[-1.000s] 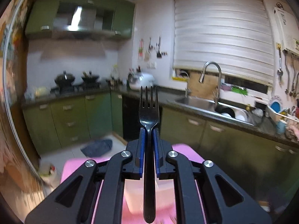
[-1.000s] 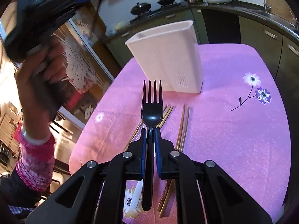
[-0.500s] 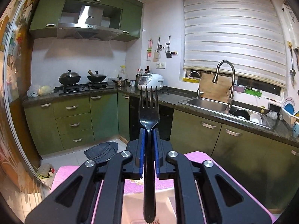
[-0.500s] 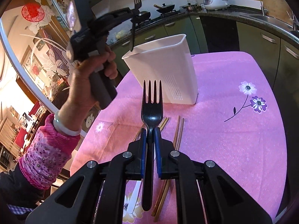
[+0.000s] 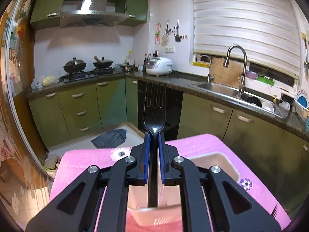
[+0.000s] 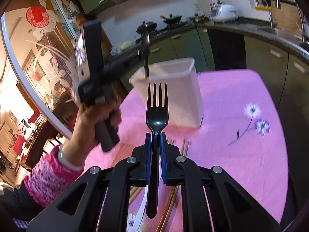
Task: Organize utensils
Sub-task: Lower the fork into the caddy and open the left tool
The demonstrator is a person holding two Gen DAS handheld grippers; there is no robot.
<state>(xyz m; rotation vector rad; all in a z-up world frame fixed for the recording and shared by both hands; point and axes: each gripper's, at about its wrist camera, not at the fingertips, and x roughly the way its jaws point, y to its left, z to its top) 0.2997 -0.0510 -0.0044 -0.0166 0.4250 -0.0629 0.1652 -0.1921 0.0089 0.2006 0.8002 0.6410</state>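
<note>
While glossy black plastic forks point(image 5: 154, 114) gleam, a tapered white holder point(image 6: 173, 94) stands matte.

The chopsticks point(image 6: 174, 197) lie mostly hidden beneath the right claw point(image 6: 155, 141); the white holder point(image 6: 173, 96) is motion-blurred.

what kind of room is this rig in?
A home kitchen, almost certainly: gas stove with woks under a range hood, a sink with a tall faucet, and a rice cooker on the counter.
</note>
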